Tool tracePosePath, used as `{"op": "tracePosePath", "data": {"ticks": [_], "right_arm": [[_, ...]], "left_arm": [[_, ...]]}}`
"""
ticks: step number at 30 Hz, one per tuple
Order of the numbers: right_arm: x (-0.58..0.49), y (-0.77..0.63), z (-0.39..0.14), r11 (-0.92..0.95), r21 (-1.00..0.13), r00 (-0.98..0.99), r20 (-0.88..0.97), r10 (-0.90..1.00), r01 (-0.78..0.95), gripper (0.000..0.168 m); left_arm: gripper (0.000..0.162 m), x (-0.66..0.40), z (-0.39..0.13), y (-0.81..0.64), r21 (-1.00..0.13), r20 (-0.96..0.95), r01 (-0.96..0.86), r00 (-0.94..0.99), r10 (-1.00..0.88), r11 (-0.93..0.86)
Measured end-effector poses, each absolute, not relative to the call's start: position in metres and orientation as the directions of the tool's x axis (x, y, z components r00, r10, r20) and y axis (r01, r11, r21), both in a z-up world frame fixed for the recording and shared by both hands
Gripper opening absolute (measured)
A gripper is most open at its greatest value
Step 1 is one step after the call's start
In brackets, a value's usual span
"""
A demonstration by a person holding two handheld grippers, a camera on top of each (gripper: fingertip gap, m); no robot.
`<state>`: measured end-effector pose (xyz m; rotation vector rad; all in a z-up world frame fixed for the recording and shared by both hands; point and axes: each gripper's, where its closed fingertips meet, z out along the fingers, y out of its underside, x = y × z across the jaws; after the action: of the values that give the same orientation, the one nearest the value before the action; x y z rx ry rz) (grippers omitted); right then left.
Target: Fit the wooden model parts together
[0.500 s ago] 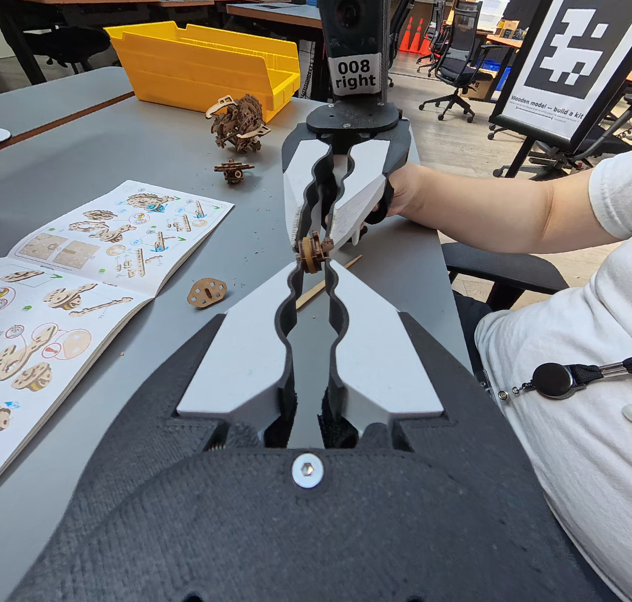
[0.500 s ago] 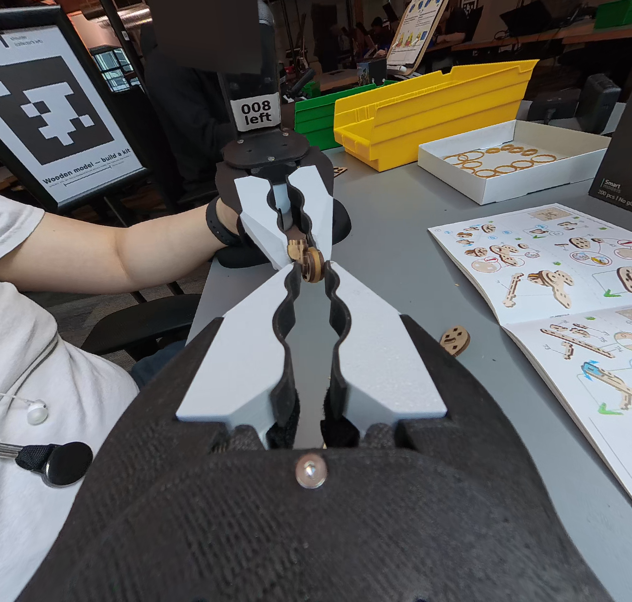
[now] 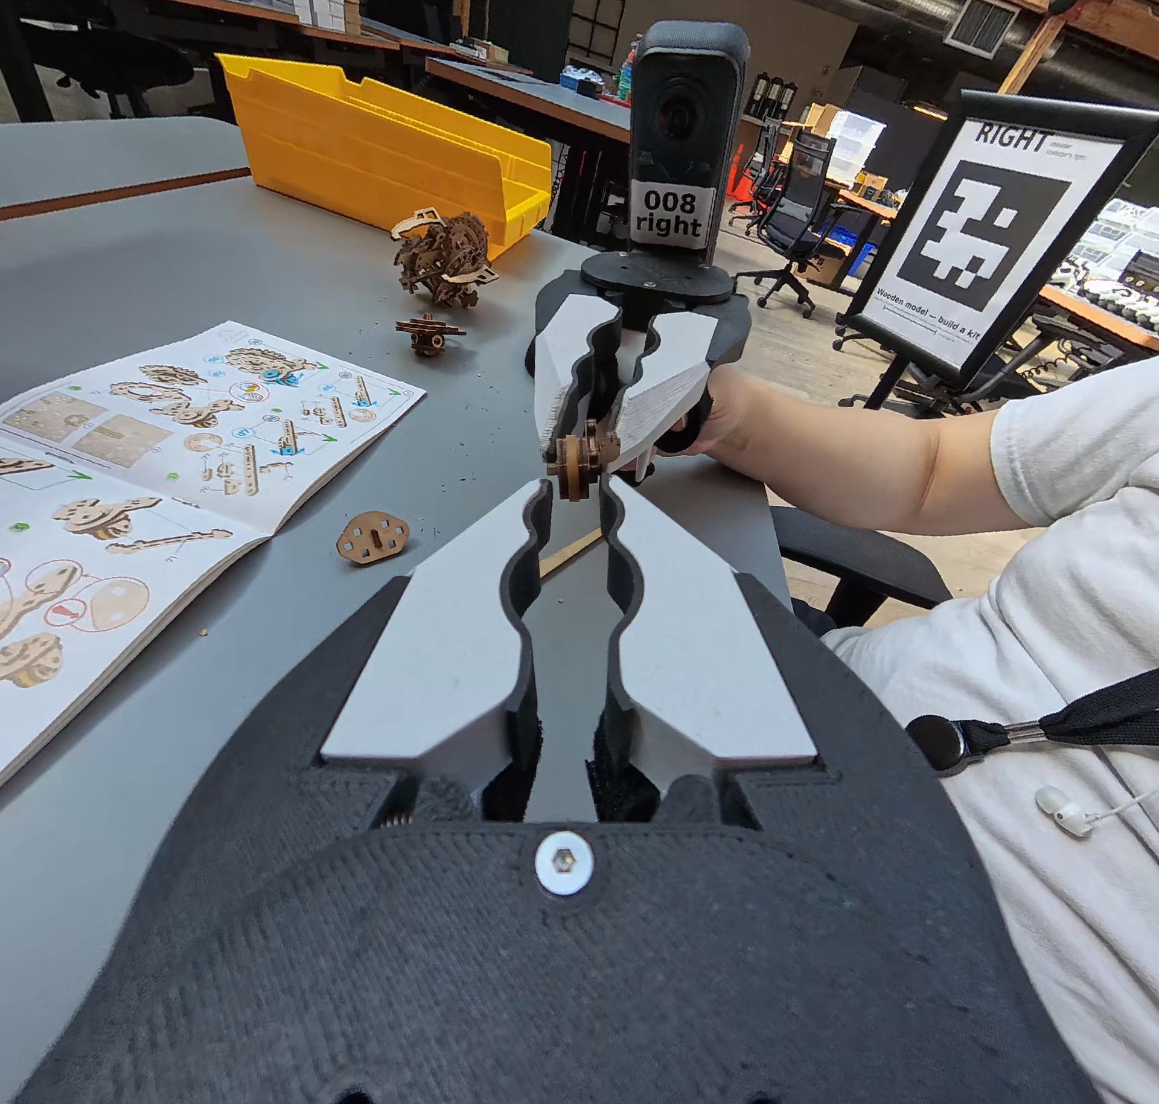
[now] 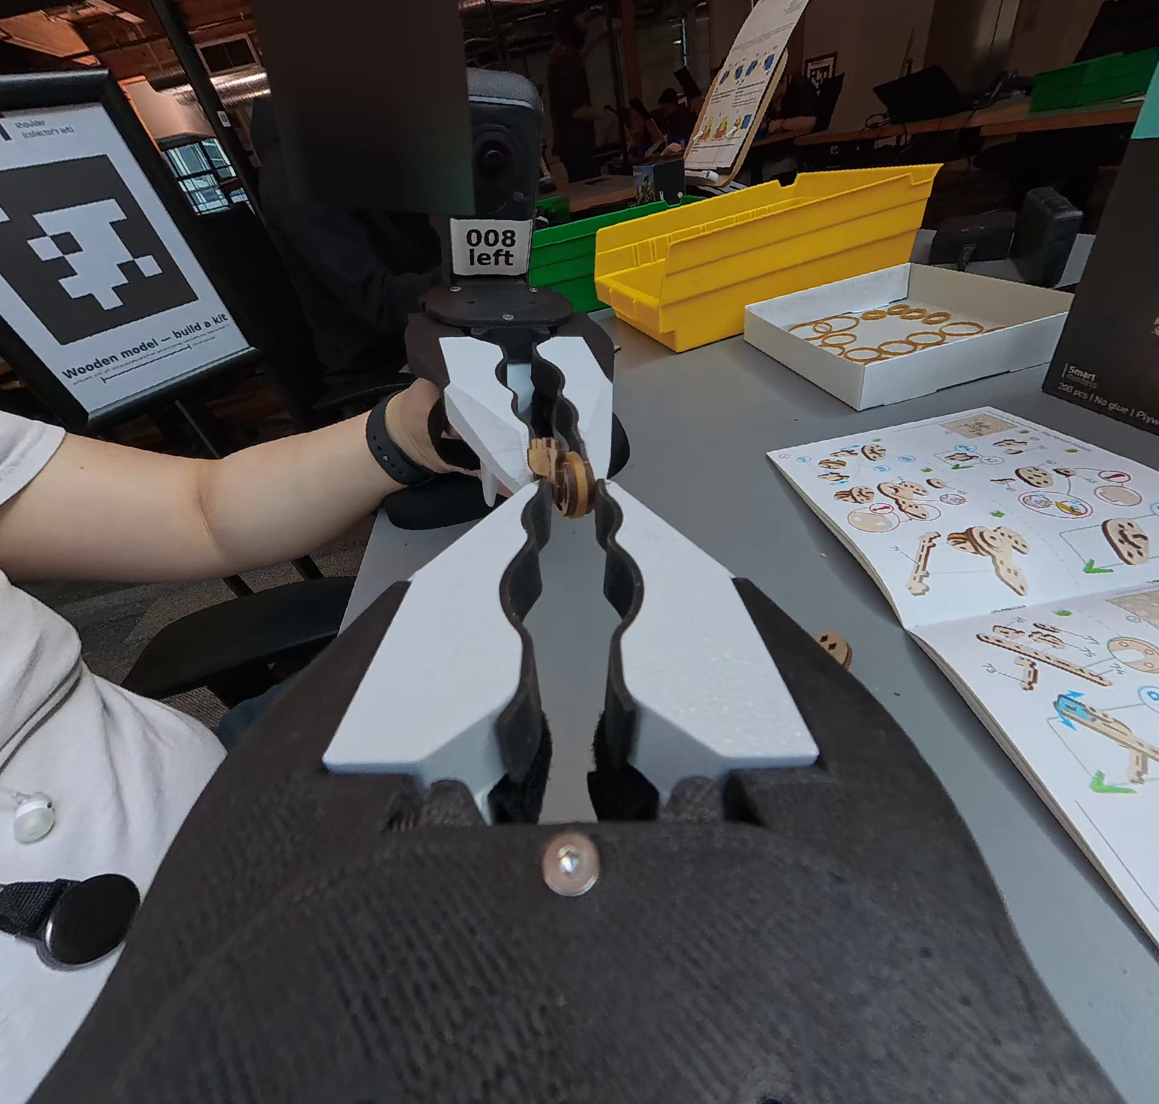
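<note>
The worktop [image 3: 157,271] is plain grey. The bin [image 3: 389,152] on it is bright yellow, a second bin [image 4: 564,258] green. The tongs [image 3: 574,490] have pale grey fingers [image 3: 451,635] with wavy black inner edges. The wooden parts [image 3: 580,456] are tan with dark-burnt edges. The booklet [image 3: 175,459] is white with tan drawings and green and blue marks. The tray [image 4: 903,346] is white.

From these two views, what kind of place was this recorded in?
Probably an open workshop or lab with office furniture: rows of desks and office chairs behind the grey table, yellow parts bins, and a marker sign on a stand.
</note>
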<state>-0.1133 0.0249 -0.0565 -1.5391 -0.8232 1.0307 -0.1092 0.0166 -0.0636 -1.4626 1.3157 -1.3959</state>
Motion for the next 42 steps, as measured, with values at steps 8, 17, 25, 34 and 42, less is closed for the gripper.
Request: {"op": "tracePosePath", "data": {"ticks": [8,17,25,34,42], "right_arm": [[-0.112,0.036,-0.062,-0.263,-0.965,0.435,-0.245,0.867,-0.020,0.013],[-0.115,0.039,-0.061,-0.326,-0.943,0.420,-0.324,0.848,-0.068,0.012],[-0.117,0.041,-0.062,-0.391,-0.913,0.393,-0.405,0.826,-0.119,0.012],[-0.119,0.044,-0.061,-0.407,-0.902,0.387,-0.431,0.815,-0.146,0.012],[-0.091,0.057,-0.068,-0.316,-0.945,0.550,-0.224,0.805,0.077,0.016]], "left_arm": [[0.014,-0.114,-0.056,0.030,-0.941,0.322,-0.139,-0.076,-0.944,-0.309],[0.016,-0.116,-0.058,0.031,-0.927,0.358,-0.149,-0.081,-0.930,-0.344],[0.016,-0.116,-0.060,0.036,-0.919,0.378,-0.147,-0.062,-0.924,-0.367],[0.010,-0.117,-0.061,0.037,-0.924,0.359,-0.158,-0.049,-0.932,-0.347],[0.009,-0.122,-0.063,0.052,-0.939,0.310,-0.144,0.037,-0.950,-0.312]]}}
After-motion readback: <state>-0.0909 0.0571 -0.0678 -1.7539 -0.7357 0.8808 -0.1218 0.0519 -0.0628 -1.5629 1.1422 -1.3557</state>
